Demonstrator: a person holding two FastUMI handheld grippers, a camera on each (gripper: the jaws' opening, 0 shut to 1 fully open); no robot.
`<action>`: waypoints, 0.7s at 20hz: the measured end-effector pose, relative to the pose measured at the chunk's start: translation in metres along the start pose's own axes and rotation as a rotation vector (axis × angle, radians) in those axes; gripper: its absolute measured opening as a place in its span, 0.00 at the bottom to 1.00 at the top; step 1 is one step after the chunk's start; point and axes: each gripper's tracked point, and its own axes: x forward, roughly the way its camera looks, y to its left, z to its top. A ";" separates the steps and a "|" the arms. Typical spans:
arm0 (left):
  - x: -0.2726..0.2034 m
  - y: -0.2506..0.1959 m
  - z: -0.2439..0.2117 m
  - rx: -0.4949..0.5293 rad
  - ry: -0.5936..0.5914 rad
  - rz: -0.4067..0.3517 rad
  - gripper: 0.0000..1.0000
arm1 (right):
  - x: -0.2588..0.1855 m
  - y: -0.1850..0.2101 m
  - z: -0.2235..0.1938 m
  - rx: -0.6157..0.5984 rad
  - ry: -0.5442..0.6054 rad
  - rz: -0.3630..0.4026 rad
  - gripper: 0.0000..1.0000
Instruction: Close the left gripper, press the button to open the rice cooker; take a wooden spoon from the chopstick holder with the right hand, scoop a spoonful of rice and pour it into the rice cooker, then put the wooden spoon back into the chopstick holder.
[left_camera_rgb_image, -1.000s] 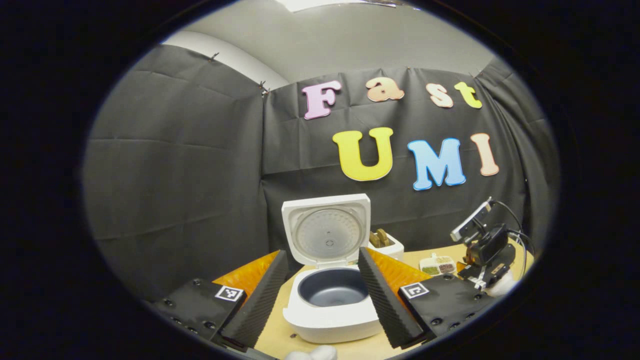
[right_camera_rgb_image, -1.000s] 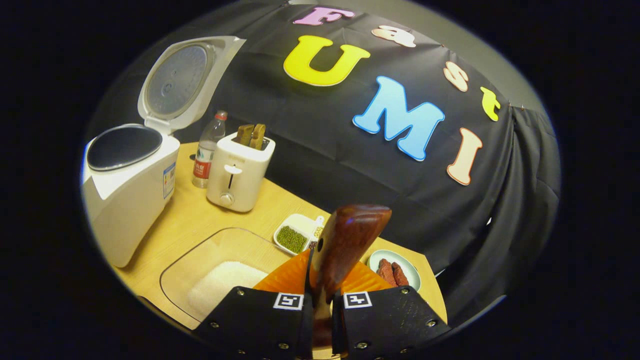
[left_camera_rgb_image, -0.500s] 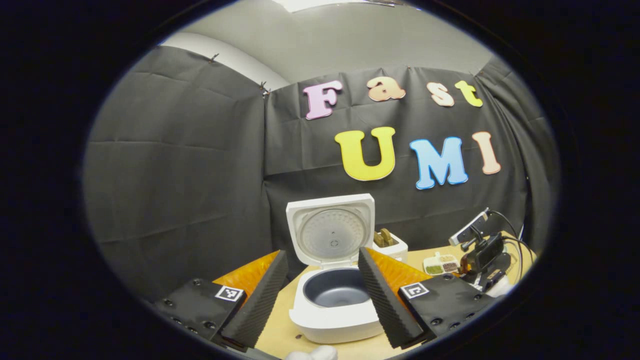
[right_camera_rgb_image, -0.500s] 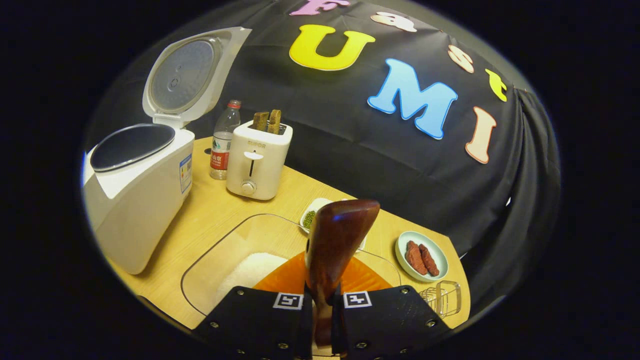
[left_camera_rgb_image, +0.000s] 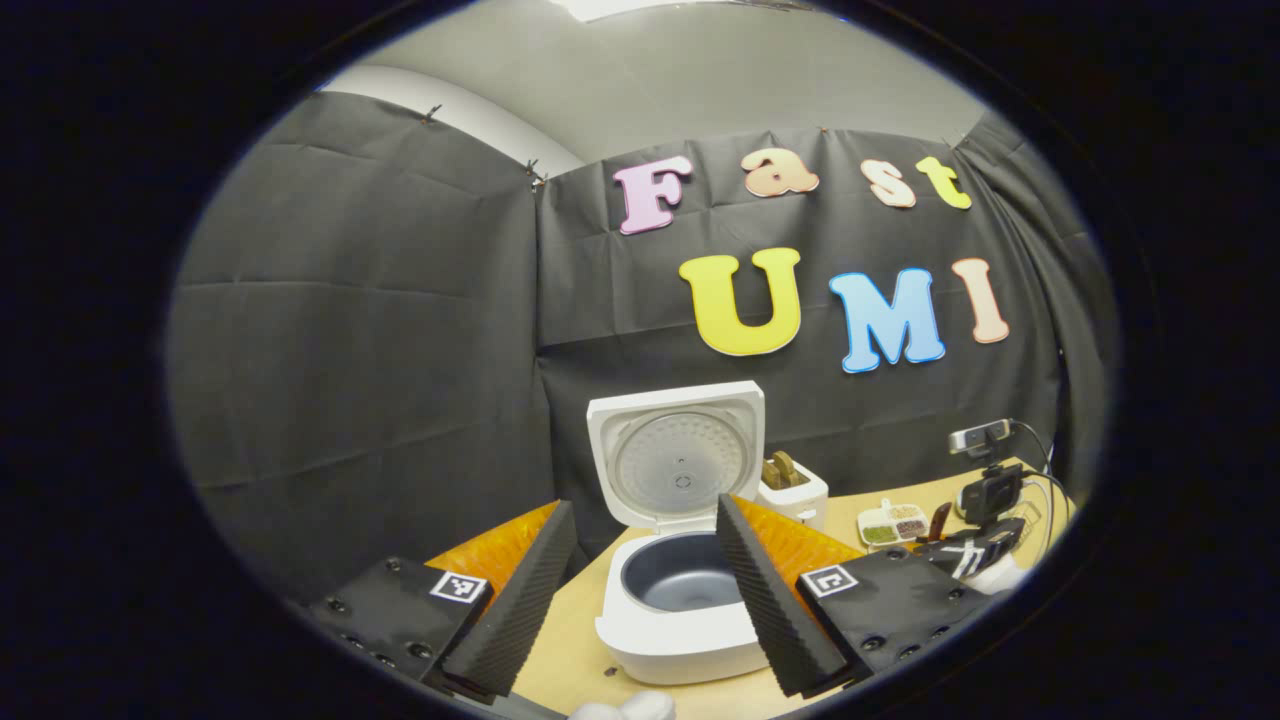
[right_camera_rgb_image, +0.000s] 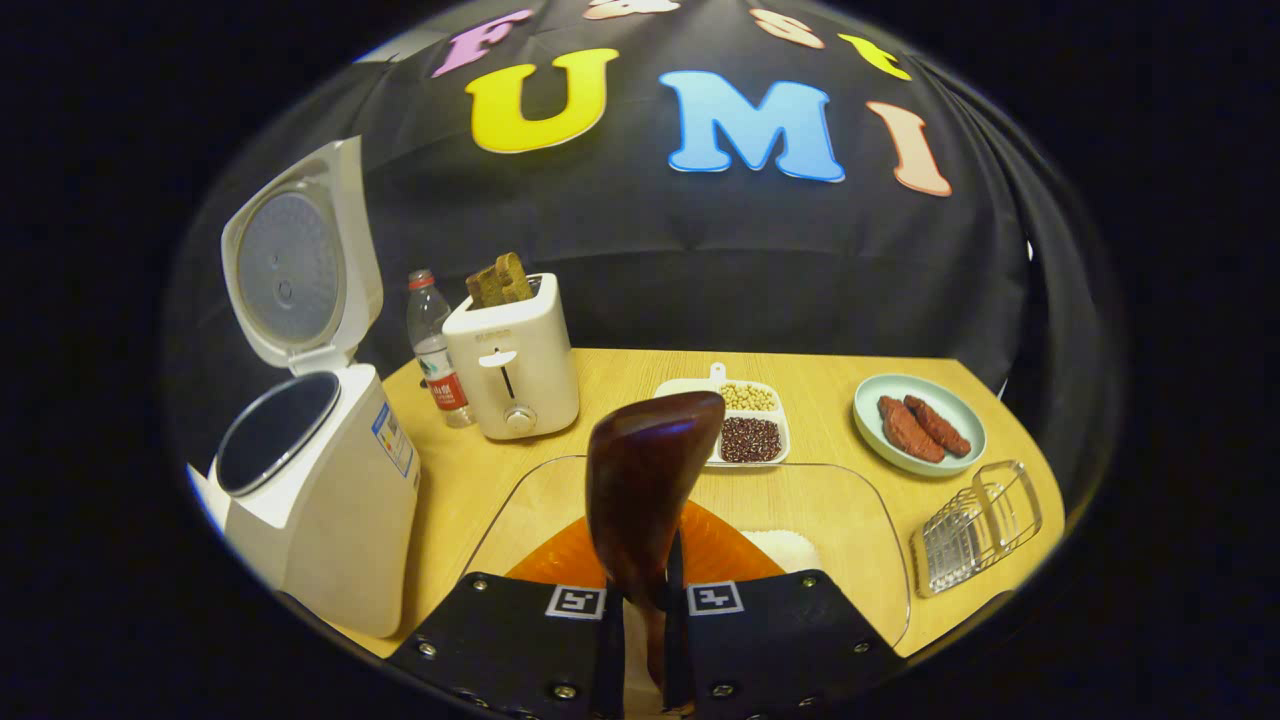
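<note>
Having swung level over the glass rice tray (right_camera_rgb_image: 860, 520), the right gripper (right_camera_rgb_image: 645, 610), clamped on the wooden spoon (right_camera_rgb_image: 645, 480), risks spilling grains if tilted; the left gripper (left_camera_rgb_image: 640, 590) gapes empty.

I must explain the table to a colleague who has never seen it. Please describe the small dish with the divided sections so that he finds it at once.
Start at the white toaster near the back of the wooden table. Just to its right, beyond the clear rice container, lies the divided dish. It is white, with pale beans and dark red beans in separate sections, unlike the round plate farther right.
</note>
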 end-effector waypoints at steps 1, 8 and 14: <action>0.001 0.001 -0.001 -0.002 0.004 0.002 0.98 | 0.000 -0.002 0.001 0.066 -0.003 0.019 0.15; 0.005 -0.003 0.002 -0.005 0.004 -0.003 1.00 | 0.003 -0.032 -0.004 0.528 -0.026 0.088 0.15; 0.008 -0.007 0.014 0.009 -0.010 -0.008 0.98 | 0.003 -0.036 -0.002 0.731 -0.038 0.149 0.15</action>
